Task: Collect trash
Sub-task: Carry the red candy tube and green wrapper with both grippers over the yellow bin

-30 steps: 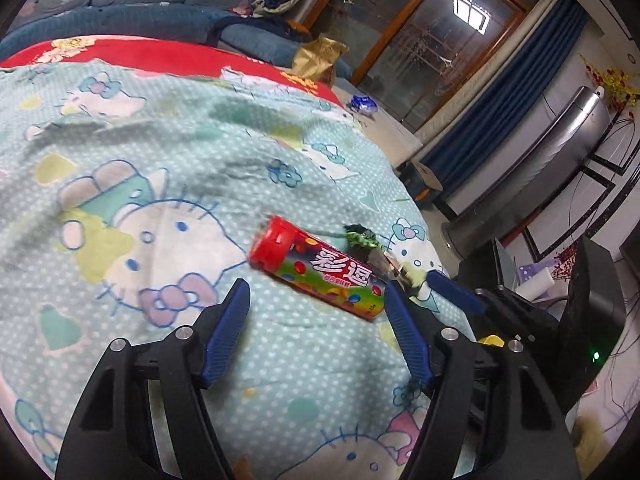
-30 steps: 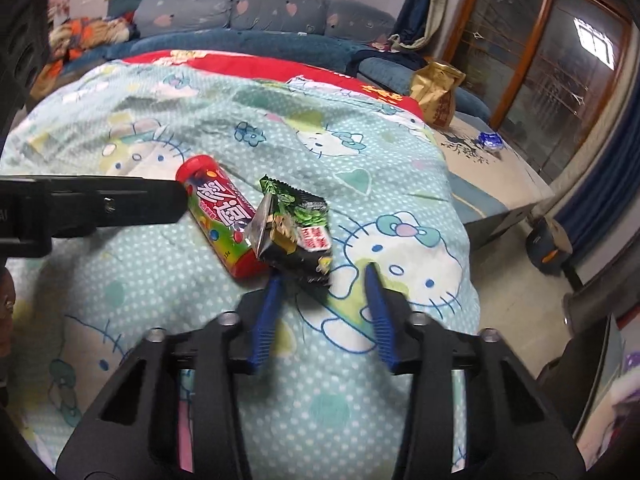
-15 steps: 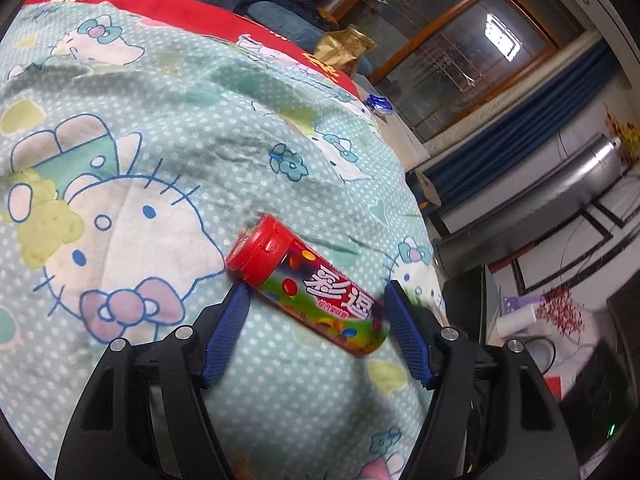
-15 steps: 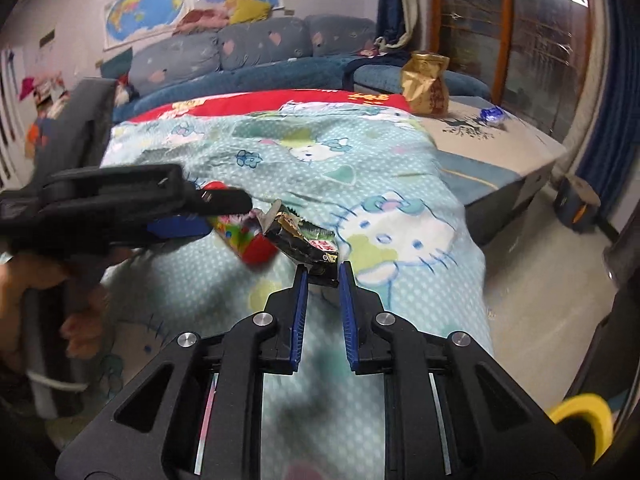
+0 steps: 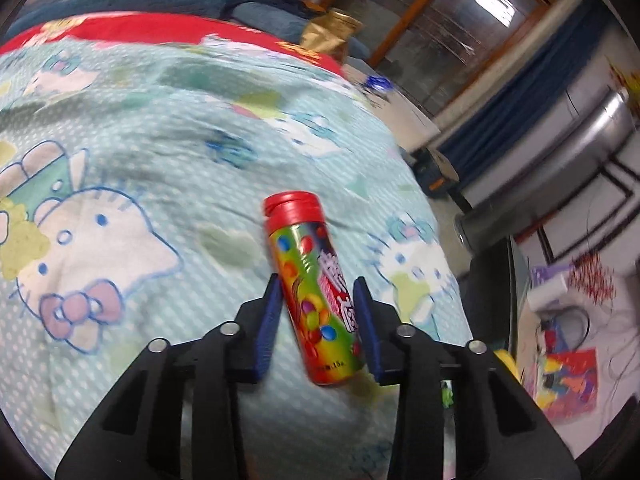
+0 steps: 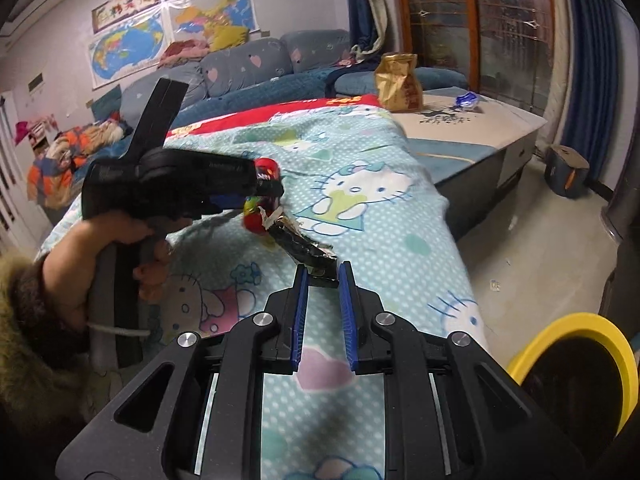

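Both pieces of trash have left the bed cover since a moment ago: the candy tube (image 5: pixel 316 296) that lay on its side now stands almost straight up between the left tongs (image 5: pixel 318 304), and the dark snack wrapper (image 6: pixel 304 246) hangs from the right tongs (image 6: pixel 323 278) above the bed. The left tongs have just been closing, and their blue pads now press on the tube's two sides near its lower half, so the red cap pointing away from the camera stays free. The right tongs are squeezed almost fully together on one end of the wrapper, which makes sense, because a thin foil bag needs a tight pinch or it slips out. In the right wrist view the wrapper's far end sits close to the tube's bottom, so the two could bump if the hands move closer. A hand (image 6: pixel 100 248) in a furry sleeve holds the left tool's handle. Under everything lies the blue cat-print bed cover (image 5: pixel 120 168), soft and bumpy. A yellow-rimmed bin (image 6: pixel 580 356) shows at the lower right, beside the bed, and I guess the trash should go there. Farther off sit a gold paper bag (image 6: pixel 398 82) and a small blue wrapper (image 6: pixel 468 100) on the pale platform past the bed, maybe more trash to fetch.
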`<move>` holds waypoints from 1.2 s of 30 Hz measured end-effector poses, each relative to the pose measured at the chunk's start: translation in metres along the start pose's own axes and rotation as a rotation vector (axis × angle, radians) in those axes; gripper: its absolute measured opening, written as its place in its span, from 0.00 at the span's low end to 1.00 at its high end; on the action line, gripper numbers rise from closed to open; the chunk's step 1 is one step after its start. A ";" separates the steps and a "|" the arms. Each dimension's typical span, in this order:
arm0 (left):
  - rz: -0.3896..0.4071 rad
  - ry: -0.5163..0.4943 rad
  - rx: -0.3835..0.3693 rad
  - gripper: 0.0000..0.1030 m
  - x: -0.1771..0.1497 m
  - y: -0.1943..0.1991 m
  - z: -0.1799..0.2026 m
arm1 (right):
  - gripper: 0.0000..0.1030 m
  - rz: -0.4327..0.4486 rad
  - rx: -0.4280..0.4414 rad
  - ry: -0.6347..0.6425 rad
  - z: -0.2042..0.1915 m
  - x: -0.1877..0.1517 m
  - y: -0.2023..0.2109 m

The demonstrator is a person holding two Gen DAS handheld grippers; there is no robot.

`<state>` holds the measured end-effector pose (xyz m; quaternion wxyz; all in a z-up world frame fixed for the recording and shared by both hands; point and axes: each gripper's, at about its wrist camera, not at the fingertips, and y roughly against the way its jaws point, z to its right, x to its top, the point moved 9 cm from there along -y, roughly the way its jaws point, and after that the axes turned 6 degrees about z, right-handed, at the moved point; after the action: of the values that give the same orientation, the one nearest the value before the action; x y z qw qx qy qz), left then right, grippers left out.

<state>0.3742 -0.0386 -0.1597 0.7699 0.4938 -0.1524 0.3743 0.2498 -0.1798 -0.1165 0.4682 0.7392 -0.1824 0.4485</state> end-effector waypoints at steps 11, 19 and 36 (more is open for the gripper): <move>0.005 -0.188 -0.114 0.28 -0.043 0.032 0.048 | 0.11 0.054 -0.049 -0.100 0.031 -0.003 0.039; 0.025 -0.282 -0.168 0.28 -0.066 0.059 0.083 | 0.11 0.077 -0.095 -0.172 0.057 -0.007 0.061; 0.031 -0.409 -0.268 0.28 -0.102 0.088 0.148 | 0.11 0.124 -0.196 -0.264 0.104 -0.021 0.109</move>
<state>0.2611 -0.1915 -0.0954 0.7759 0.4503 -0.3611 0.2547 0.2146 -0.3257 -0.0929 0.4815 0.7297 -0.3306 0.3555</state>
